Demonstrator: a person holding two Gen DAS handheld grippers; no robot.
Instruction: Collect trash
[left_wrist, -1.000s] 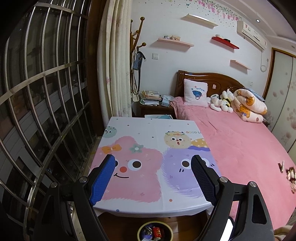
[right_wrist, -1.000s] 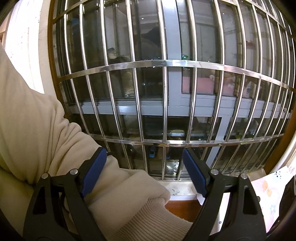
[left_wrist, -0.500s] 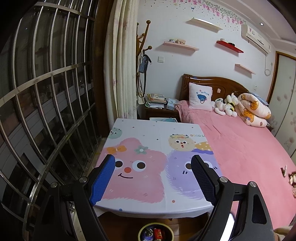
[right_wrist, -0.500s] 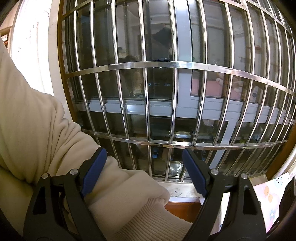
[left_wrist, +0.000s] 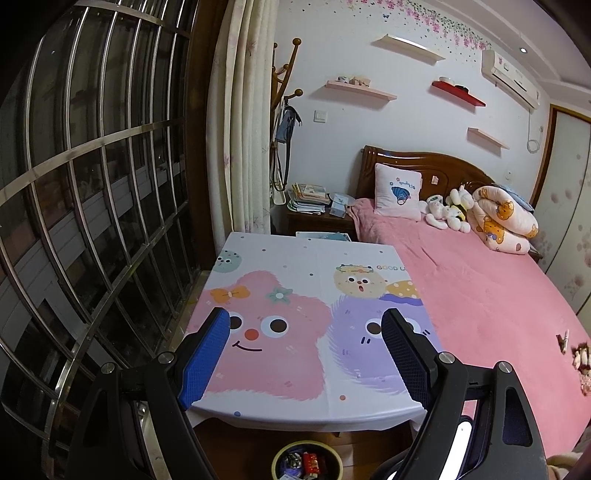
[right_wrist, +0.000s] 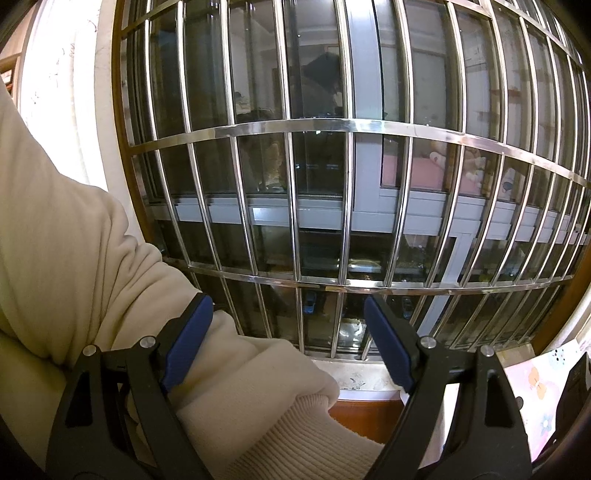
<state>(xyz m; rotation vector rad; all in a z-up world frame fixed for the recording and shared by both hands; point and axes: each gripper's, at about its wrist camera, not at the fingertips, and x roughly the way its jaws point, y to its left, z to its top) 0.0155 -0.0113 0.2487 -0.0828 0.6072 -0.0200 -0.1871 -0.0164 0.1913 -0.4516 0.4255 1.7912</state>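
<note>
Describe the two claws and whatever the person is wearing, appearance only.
Both the left claw and right claw have black angular plastic arms with triangular cut-outs and silver bolts, tipped by blue textured pads. A cream knitted sleeve with a ribbed cuff shows in the right wrist view. No cables are visible.

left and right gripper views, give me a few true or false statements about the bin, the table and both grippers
1. The left gripper is open with nothing between its fingers. True.
2. The bin stands on the table. False: it sits on the floor, below the table's near edge.
3. The bin has wrappers in it. True.
4. The right gripper points at the bed. False: it faces the barred window, with a cream sleeve beside it.
5. The right gripper is clamped on a piece of trash. False: it is open and holds nothing.
</note>
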